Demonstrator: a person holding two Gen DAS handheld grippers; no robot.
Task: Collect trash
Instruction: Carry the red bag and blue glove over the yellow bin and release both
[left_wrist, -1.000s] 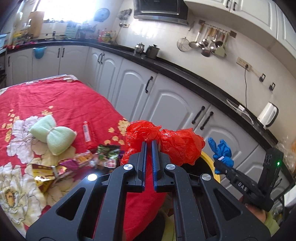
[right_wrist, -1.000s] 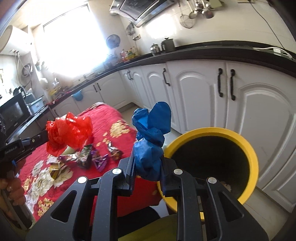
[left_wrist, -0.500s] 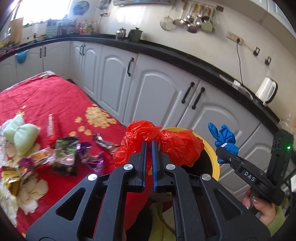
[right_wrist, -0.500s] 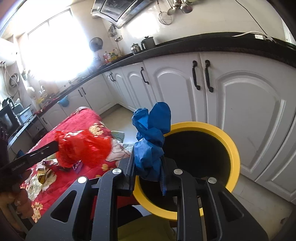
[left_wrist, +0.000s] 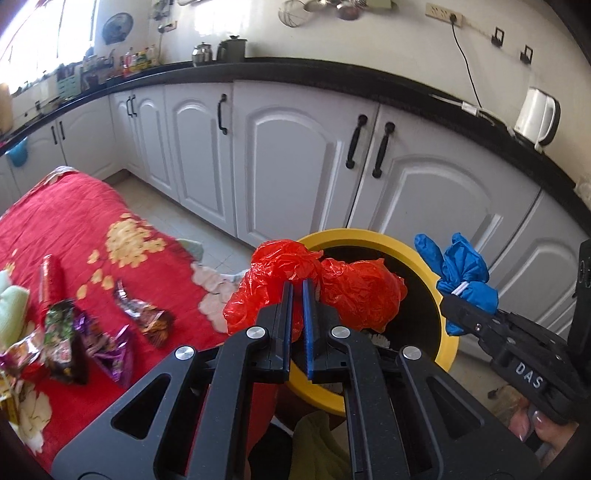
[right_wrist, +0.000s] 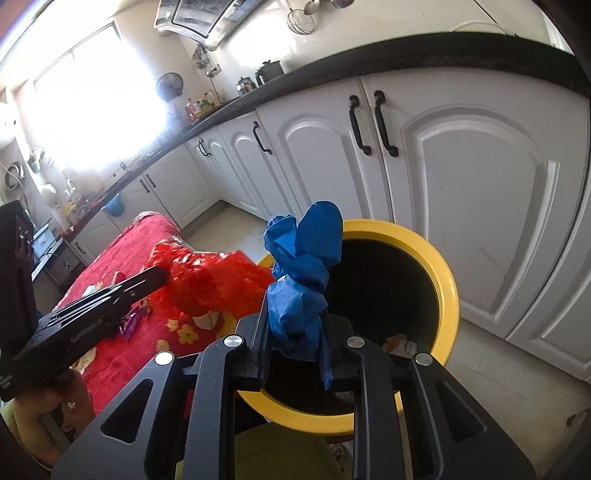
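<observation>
My left gripper (left_wrist: 297, 286) is shut on a crumpled red plastic bag (left_wrist: 354, 291), held over the near left side of a yellow-rimmed bin (left_wrist: 448, 332). The bag (right_wrist: 210, 284) and that gripper (right_wrist: 159, 275) also show in the right wrist view, left of the bin (right_wrist: 448, 291). My right gripper (right_wrist: 295, 317) is shut on a bunched blue glove (right_wrist: 303, 266) above the bin's near left rim. From the left wrist view the glove (left_wrist: 461, 273) sits at the bin's right edge in the right gripper (left_wrist: 448, 299). Some trash lies at the bin's bottom.
A red flowered cloth (left_wrist: 66, 229) covers the table at left, with several snack wrappers (left_wrist: 103, 328) and a pale green knitted thing (left_wrist: 11, 310) on it. White cabinets (left_wrist: 303, 158) under a black counter stand right behind the bin. A white kettle (left_wrist: 535, 118) sits on the counter.
Both grippers have swung from the table toward the bin and sunk a little. The red bag now hangs over the bin's opening, and the blue glove is nearer its rim.
</observation>
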